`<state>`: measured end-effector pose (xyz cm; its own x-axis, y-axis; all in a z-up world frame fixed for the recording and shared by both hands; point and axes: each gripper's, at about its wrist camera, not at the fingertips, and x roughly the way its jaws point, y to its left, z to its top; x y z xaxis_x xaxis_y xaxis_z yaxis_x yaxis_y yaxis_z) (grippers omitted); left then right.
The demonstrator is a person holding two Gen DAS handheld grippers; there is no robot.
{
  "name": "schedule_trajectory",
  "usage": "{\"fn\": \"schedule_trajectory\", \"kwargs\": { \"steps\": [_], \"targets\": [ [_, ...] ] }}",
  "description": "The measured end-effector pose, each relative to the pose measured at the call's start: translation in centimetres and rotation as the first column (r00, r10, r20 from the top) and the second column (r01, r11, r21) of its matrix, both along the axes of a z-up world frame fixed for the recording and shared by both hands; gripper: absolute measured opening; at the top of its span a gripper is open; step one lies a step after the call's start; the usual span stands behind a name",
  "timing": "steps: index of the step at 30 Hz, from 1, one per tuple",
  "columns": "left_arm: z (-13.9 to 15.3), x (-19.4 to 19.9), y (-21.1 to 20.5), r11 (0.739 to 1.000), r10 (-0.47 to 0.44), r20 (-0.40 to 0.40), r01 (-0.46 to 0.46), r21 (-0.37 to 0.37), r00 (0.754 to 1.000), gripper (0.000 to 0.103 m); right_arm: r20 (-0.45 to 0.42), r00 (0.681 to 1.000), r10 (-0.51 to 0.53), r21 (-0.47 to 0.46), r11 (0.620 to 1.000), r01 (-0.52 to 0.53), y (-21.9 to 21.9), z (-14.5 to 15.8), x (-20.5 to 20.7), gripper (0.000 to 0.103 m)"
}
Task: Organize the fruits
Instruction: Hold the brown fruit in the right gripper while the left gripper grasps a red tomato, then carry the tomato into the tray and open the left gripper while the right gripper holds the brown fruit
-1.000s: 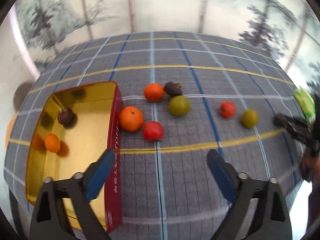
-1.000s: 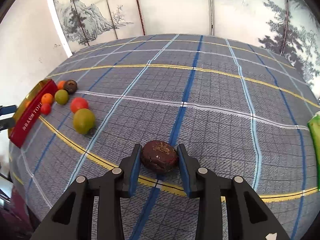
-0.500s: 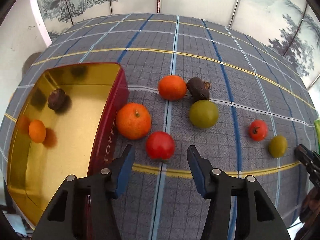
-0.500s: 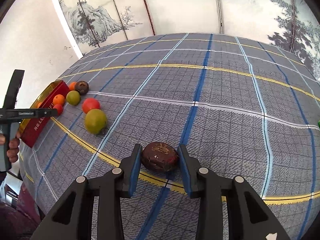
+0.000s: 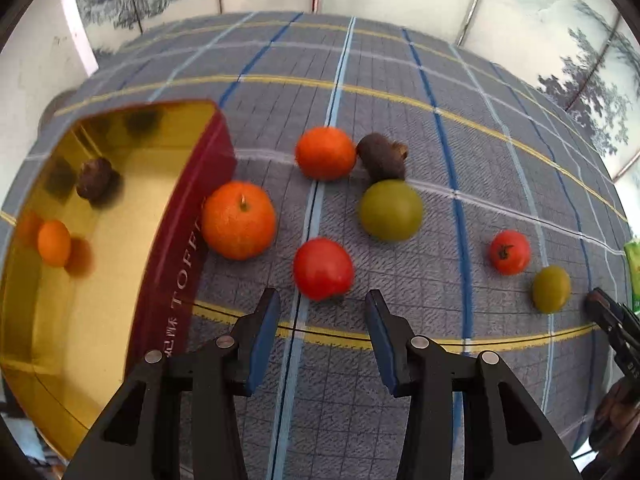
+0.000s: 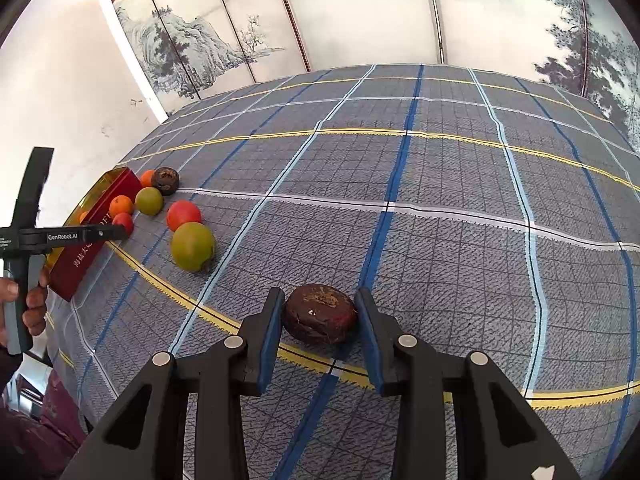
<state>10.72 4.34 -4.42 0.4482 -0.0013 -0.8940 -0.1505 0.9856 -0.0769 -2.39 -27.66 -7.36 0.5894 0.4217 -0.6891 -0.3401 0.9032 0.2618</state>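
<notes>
Left gripper [image 5: 322,318] fingers spread wide; red tomato [image 5: 323,268] on the table [image 5: 400,360] just ahead of the tips, centred on the gap, not touched. Right gripper [image 6: 318,322] fingers narrow, flanking dark brown fruit [image 6: 320,314] resting on the cloth; contact uncertain. Tin [image 5: 176,280] left.

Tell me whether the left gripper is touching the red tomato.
Apart: left wrist view shows the left gripper short of the red tomato, tablecloth visible between.

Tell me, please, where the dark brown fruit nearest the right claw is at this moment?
In the right wrist view, the dark brown fruit sits between the right claw's pads on the checked cloth, on the yellow stripe.
</notes>
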Motion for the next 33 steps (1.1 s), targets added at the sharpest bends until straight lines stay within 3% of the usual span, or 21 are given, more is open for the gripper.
{"fn": "schedule_trajectory", "kwargs": {
  "steps": [10, 12, 17, 25, 33],
  "targets": [
    [-0.2, 0.8, 0.5, 1.000, 0.014, 0.020, -0.014, 0.012, 1.000, 0.045, -0.002, 1.000, 0.000, 0.007, 1.000, 0.000, -0.1, 0.0, 0.0, 0.034],
    [-0.2, 0.8, 0.4, 0.999, 0.013, 0.028, -0.014, 0.040, 1.000, 0.031, -0.002, 1.000, 0.000, 0.006, 1.000, 0.000, -0.1, 0.0, 0.0, 0.034],
    [-0.1, -0.6, 0.2, 1.000, -0.011, 0.041, 0.011, -0.002, 0.999, 0.031, -0.002, 1.000, -0.002, 0.007, 1.000, 0.002, -0.2, 0.0, 0.1, 0.034],
    [3.2, -4.9, -1.6, 0.995, -0.083, 0.138, 0.075, 0.058, 0.987, 0.031, 0.001, 1.000, -0.005, -0.011, 1.000, 0.005, 0.3, 0.0, -0.1, 0.034],
    [6.2, -7.9, -0.6, 0.990, -0.104, 0.221, 0.081, 0.112, 0.970, 0.031, 0.009, 1.000, -0.012, -0.047, 0.999, 0.012, 1.1, 0.1, -0.3, 0.034]
  ]
}}
